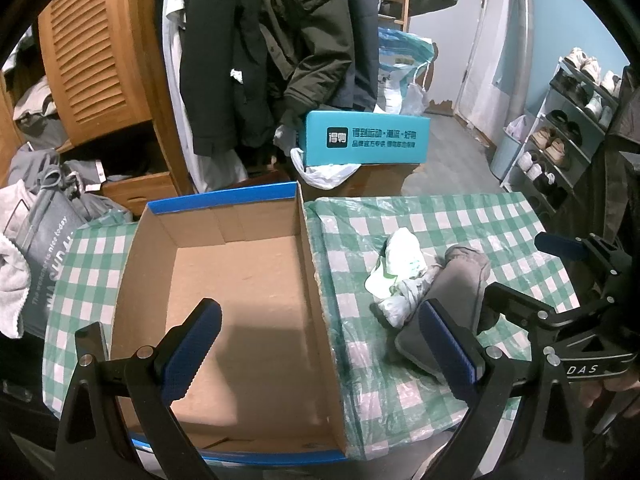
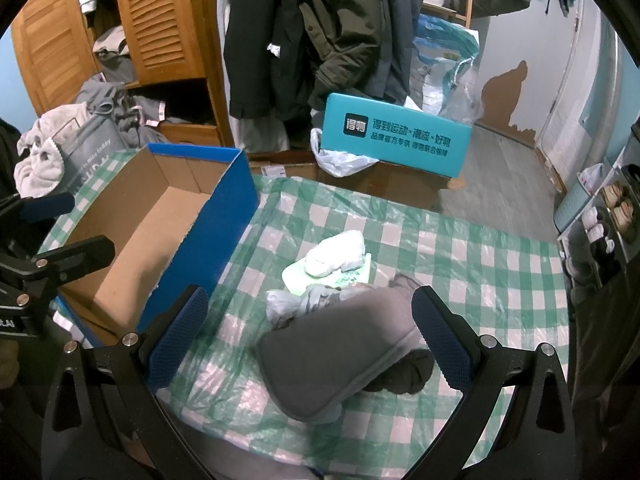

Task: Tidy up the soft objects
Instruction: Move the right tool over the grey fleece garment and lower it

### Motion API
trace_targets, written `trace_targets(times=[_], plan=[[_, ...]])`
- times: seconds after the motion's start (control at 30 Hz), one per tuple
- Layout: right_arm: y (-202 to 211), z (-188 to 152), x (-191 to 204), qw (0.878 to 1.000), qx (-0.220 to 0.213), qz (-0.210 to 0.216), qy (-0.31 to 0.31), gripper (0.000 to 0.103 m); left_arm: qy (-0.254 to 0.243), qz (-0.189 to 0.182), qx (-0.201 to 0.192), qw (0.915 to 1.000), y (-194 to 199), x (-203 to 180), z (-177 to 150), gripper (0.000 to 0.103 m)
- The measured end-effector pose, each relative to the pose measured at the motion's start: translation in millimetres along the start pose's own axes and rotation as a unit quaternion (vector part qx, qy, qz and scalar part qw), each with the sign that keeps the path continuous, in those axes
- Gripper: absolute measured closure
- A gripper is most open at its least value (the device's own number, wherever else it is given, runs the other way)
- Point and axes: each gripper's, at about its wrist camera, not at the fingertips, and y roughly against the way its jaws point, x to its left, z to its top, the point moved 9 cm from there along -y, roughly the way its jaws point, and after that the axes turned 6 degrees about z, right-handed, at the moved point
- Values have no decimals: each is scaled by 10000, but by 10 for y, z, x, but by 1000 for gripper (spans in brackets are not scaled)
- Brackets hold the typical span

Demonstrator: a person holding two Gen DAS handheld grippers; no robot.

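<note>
Under both grippers lies a bench covered in green-checked plastic cloth, with hanging coats, a louvred wardrobe and a shoe rack beyond. Left gripper hangs spread over the open cardboard box. Right gripper is spread around the grey slipper; behind that lie a white bundle and crumpled bag, hard to identify.
</note>
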Motion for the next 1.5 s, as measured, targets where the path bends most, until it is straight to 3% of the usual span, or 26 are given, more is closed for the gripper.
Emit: trace_targets(times=[0.43, 0.67, 1.5], plan=[[-2, -166, -393, 9991, 189, -175, -344, 2, -185, 5, 147, 9997, -144, -231, 119, 3], [-54, -341, -723, 9951, 418, -270, -858, 2, -340, -298, 358, 9983, -318, -443, 114, 3], [-570, -676, -1250, 9745, 1053, -235, -1968, 2, -615, -510, 1115, 9906, -1075, -984, -178, 3]])
